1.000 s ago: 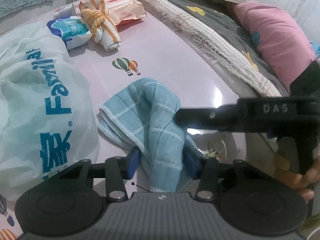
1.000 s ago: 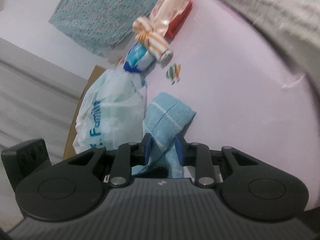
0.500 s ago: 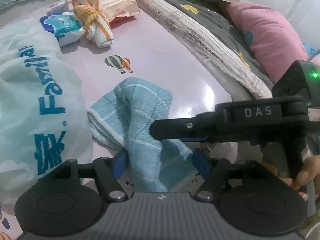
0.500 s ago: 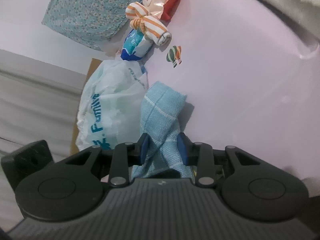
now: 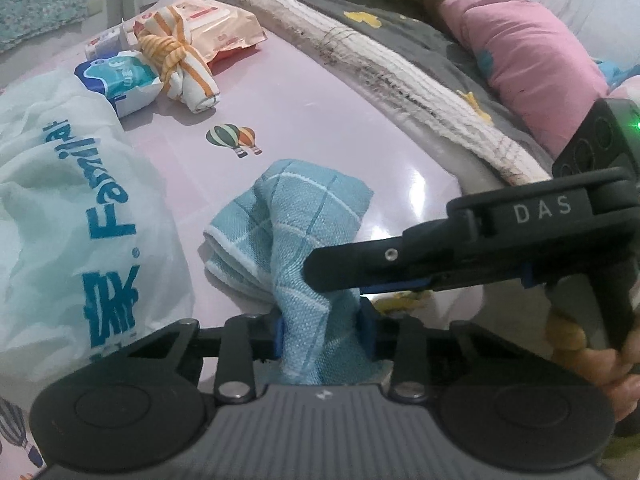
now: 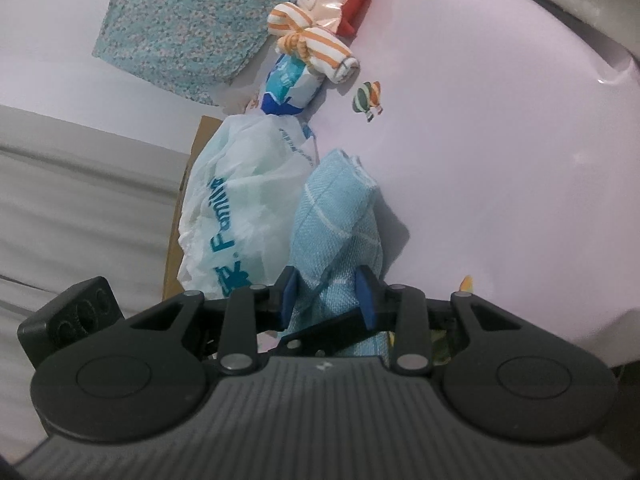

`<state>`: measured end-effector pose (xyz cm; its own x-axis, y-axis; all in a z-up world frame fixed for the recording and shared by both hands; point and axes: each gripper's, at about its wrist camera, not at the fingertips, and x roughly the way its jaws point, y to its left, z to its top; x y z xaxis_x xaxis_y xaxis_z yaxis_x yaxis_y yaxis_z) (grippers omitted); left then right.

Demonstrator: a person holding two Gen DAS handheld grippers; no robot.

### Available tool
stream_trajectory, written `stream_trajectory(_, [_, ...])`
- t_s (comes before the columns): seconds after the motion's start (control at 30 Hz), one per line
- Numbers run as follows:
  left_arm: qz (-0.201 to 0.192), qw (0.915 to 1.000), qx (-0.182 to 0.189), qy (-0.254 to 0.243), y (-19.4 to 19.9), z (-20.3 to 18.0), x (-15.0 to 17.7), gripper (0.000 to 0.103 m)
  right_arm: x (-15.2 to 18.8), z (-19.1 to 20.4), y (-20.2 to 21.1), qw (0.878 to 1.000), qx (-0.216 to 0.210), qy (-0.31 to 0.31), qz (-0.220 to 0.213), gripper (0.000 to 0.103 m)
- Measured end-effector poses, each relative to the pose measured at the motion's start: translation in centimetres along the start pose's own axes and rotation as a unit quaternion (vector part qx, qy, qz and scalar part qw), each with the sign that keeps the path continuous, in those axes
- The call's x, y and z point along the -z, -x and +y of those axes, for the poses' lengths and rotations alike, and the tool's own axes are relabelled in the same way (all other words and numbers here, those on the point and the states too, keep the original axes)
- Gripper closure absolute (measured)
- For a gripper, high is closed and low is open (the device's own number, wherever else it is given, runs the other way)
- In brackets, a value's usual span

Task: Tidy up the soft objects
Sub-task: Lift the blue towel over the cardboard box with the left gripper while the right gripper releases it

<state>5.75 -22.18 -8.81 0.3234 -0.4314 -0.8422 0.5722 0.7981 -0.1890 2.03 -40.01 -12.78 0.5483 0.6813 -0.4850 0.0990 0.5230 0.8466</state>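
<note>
- Since half a second ago our left gripper (image 5: 324, 334) has been closing its jaws after a brief widening, and the blue towel (image 5: 292, 220) now sits pinched between the blue pads; the table items have slid a little lower in the left view, and the towel is bunched taller in the right view.
- At the left edge of the left view we see the white plastic bag (image 5: 68, 216) with blue lettering, slumped on the pink table (image 5: 320, 120) just beside the towel.
- In the upper left of that view lie a blue-and-white tissue pack (image 5: 120, 80), an orange-striped knotted cloth (image 5: 180, 60) touching it, and a pink wipes pack (image 5: 216, 28) behind them.
- A small balloon sticker (image 5: 234, 138) marks the table between the knotted cloth and the towel.
- In the centre of the left view the towel is folded into a hump, its near end running down between our left pads.
- From the right side of that view our right gripper (image 5: 332, 276) reaches in sideways, its tip meeting the towel just above our left pads; fingers of our right hand (image 5: 588, 344) show on its handle at the lower right.
- Along the upper right run a beige quilted edge (image 5: 400, 76), grey bedding and a pink pillow (image 5: 532, 44).
- In the right view our right gripper (image 6: 328, 298) clamps the same towel (image 6: 340, 216), which rises from the pads in the lower centre, the bag (image 6: 236, 200) touching it on the left.
</note>
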Motion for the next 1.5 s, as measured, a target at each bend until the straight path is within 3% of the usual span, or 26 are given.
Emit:
stream_trajectory(0.23, [-0.054, 0.9984, 0.015, -0.009, 5.0, -0.4, 0.8, 0.070, 1.5, 4.2, 2.9, 0.999, -0.014, 0.046, -0.025, 0.071])
stream_trajectory(0.4, [-0.120, 0.9928, -0.007, -0.006, 10.3, 0.8, 1.4, 0.070, 2.1, 9.6, 3.1, 0.992, -0.048, 0.108, -0.039, 0.070])
stream_trajectory(0.5, [-0.156, 0.9874, -0.024, 0.013, 13.5, 2.8, 2.1, 0.070, 2.0, 13.3, 1.8, 0.985, -0.075, 0.149, -0.034, 0.066])
stream_trajectory(0.67, [-0.201, 0.9763, -0.054, 0.059, 18.3, 7.3, 2.9, 0.071, 1.8, 19.0, -2.2, 0.972, -0.134, 0.191, -0.020, 0.050])
stream_trajectory(0.87, [-0.227, 0.9630, -0.088, 0.115, 21.8, 12.9, 3.9, 0.071, 1.2, 23.9, -7.9, 0.965, -0.172, 0.196, 0.015, 0.045])
stream_trajectory(1.1, [-0.236, 0.9498, -0.117, 0.169, 23.1, 19.7, 3.7, 0.071, 0.7, 23.6, -9.1, 0.973, -0.160, 0.167, -0.009, 0.043])
stream_trajectory(1.23, [-0.211, 0.9463, -0.145, 0.198, 21.6, 24.1, 3.1, 0.071, 0.5, 21.4, -7.6, 0.980, -0.135, 0.145, -0.032, 0.041])
stream_trajectory(1.37, [-0.151, 0.9527, -0.126, 0.232, 17.8, 28.5, 1.9, 0.071, 0.8, 18.8, -6.4, 0.985, -0.116, 0.117, -0.047, 0.038])
stream_trajectory(1.5, [-0.097, 0.9623, -0.106, 0.231, 14.2, 30.3, 1.1, 0.071, 1.0, 17.1, -6.4, 0.988, -0.106, 0.097, -0.058, 0.036])
